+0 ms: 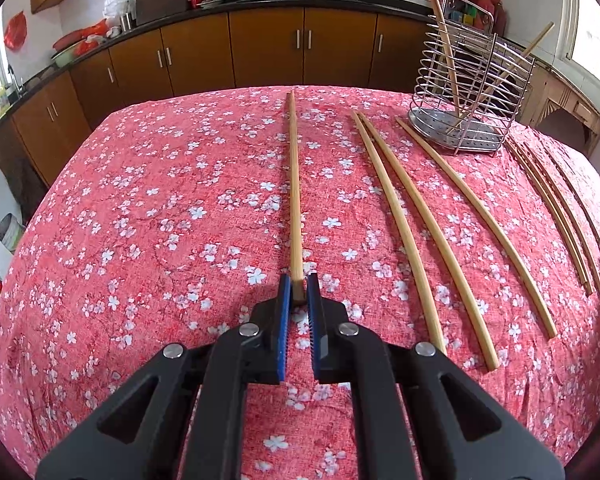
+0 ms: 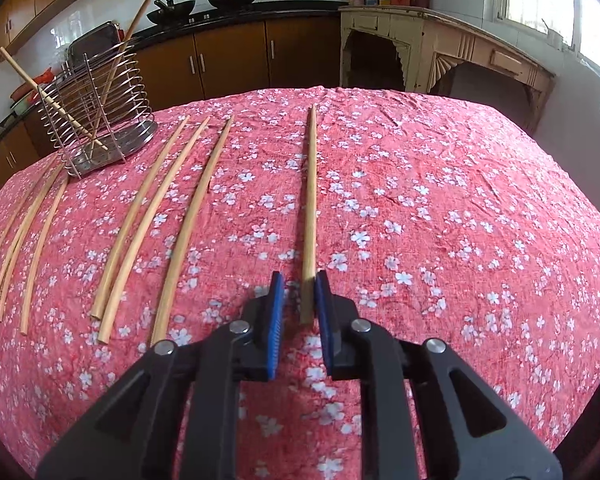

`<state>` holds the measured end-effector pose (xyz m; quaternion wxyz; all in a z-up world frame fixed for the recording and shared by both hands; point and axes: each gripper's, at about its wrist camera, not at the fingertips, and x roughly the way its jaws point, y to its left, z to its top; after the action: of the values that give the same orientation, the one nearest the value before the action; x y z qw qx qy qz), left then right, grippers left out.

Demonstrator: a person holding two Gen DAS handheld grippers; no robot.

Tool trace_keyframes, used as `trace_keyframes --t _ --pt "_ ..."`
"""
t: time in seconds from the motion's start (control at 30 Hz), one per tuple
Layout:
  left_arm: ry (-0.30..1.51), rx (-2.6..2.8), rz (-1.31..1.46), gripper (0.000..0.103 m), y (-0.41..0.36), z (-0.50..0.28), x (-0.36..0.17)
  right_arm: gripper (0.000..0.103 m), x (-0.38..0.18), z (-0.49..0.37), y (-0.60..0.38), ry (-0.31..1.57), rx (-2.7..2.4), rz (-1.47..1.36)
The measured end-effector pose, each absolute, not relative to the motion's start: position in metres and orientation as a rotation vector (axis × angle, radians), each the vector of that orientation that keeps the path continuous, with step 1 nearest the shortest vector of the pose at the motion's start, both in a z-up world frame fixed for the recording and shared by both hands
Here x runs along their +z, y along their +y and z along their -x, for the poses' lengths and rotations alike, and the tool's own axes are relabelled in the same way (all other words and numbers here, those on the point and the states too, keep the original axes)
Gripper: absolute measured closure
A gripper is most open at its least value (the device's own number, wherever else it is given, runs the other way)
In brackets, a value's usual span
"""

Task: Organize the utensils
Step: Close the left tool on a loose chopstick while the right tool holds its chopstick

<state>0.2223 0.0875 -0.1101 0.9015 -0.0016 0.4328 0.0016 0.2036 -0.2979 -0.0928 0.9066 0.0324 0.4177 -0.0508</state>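
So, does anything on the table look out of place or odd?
Yes. In the wire utensil holder, one chopstick pokes sideways out through the wires, instead of standing inside like the other chopstick. Many chopsticks also lie loose on the floral tablecloth.

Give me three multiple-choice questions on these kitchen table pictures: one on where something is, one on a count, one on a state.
1. In the left wrist view, where on the table does the wire holder stand?
A. near left corner
B. far right
C. under the gripper

2. How many chopsticks stand in the holder?
A. none
B. five
C. two

3. What is the left gripper doing?
A. pinching the end of a chopstick
B. wide open, nothing between its jaws
C. gripping the holder

Answers: 1 B, it sits at the far right edge; 2 C, two sticks lean inside the wires; 3 A, both blue pads press on the stick's near end.
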Motion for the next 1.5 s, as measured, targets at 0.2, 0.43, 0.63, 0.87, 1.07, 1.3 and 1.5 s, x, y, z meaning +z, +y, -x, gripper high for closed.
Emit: trace_keyframes --t 0.2,0.43,0.63,0.87,1.07,1.3,1.5 --pt "0.895 -0.001 0.008 0.094 0.086 -0.221 -0.110 0.085 -0.092 -0.205 -0.300 0.863 -0.105 -0.064" --pt "0.896 -0.016 -0.041 0.094 0.080 -0.212 -0.110 0.085 -0.093 -0.201 -0.298 0.864 -0.116 -0.076" --pt "0.895 -0.012 -0.070 0.089 0.074 -0.210 -0.110 0.095 -0.091 -0.205 -0.303 0.893 -0.096 -0.097" --pt "0.896 -0.023 -0.028 0.079 0.082 -0.211 -0.110 0.095 -0.092 -0.228 -0.313 0.904 -0.112 -0.076" --pt "0.895 -0.038 -0.042 0.072 0.080 -0.209 -0.110 0.095 -0.093 -0.229 -0.319 0.900 -0.105 -0.093" --pt "0.896 -0.029 -0.038 0.072 0.077 -0.208 -0.112 0.095 -0.092 -0.230 -0.318 0.902 -0.112 -0.075" --pt "0.895 -0.007 -0.026 0.075 0.076 -0.223 -0.111 0.094 -0.092 -0.229 -0.317 0.902 -0.113 -0.075"
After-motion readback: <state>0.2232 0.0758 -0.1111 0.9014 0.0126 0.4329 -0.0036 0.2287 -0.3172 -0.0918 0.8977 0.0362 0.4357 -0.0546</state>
